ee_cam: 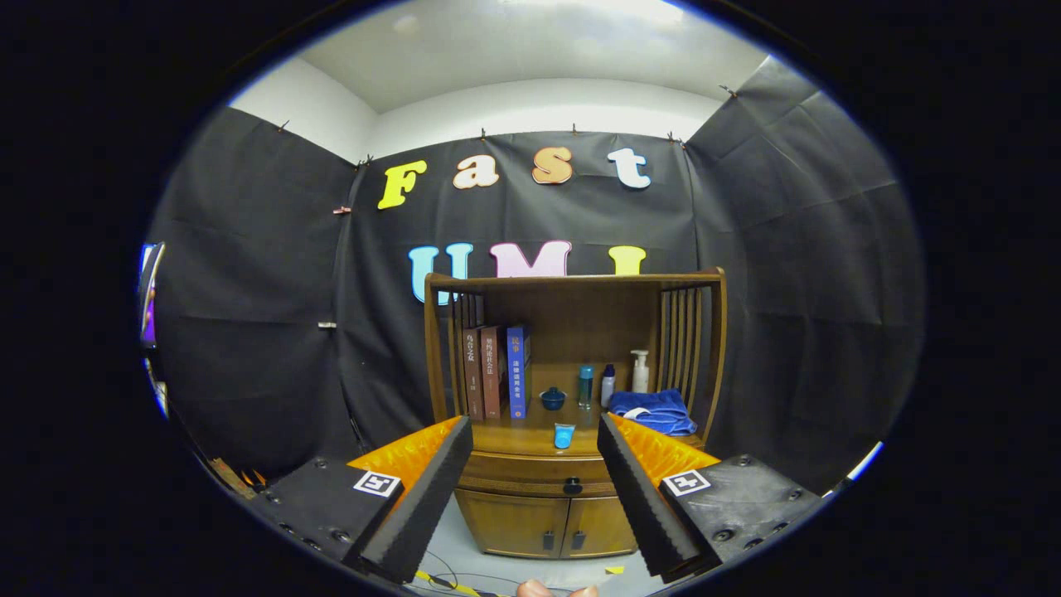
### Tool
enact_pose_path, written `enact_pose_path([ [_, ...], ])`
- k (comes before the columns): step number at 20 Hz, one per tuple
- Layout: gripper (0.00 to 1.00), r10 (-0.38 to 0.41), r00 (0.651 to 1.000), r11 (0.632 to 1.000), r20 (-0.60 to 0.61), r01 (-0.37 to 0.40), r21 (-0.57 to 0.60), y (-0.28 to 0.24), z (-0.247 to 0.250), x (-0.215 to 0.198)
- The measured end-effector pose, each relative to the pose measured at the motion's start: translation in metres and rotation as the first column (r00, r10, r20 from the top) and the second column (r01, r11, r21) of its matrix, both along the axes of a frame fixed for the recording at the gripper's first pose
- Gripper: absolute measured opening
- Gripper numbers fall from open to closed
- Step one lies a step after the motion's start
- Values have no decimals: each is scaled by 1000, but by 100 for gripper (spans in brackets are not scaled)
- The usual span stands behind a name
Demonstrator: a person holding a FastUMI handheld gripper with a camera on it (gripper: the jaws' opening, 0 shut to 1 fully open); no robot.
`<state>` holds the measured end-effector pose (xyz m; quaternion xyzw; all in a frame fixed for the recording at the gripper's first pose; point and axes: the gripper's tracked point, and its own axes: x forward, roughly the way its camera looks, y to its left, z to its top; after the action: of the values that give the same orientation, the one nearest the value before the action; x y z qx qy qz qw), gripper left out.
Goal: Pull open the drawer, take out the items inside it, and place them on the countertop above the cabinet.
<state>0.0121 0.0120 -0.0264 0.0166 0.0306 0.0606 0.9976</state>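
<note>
Tongs (pixel 535 489) spread wide, holding nothing, both fingers (pixel 427 497) ribbed like coarse foam along the inner faces. Well short of the cabinet, touching no part of it.

Framed in the gap between the fingers: the wooden cabinet (pixel 539 518), warm brown and smooth. Drawer (pixel 530 481) shut, a shallow wide front with one small dark round knob (pixel 572 486) near its middle, directly under the tabletop (pixel 514 438). Contents of the drawer hidden. Below the drawer, two flat cabinet doors (pixel 547 524) closed, each with a small dark pull near the centre seam.

On the tabletop, close to the front edge and just above the knob, a small light-blue cup (pixel 564 434). Farther back, a small dark-blue lidded pot (pixel 553 399), a slim teal bottle (pixel 585 386), a short white bottle with a dark cap (pixel 608 385) and a white pump bottle (pixel 640 371), standing in a loose row. Beside the pump bottle, a folded blue towel (pixel 655 412), soft and rumpled, lying near the slatted side panel (pixel 684 340). At the other side, three upright books (pixel 495 371), two reddish-brown and one blue, spines outward, touching one another.

Beneath the cabinet, pale floor (pixel 464 547) with a thin cable and bits of yellow tape.
</note>
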Motion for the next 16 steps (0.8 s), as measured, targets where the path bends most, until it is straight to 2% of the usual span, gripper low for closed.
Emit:
enact_pose_path([
  [8, 99, -59, 998, 998, -30, 59, 15, -45, -19, 2],
  [16, 99, -62, 998, 998, -23, 62, -21, -39, -27, -2],
])
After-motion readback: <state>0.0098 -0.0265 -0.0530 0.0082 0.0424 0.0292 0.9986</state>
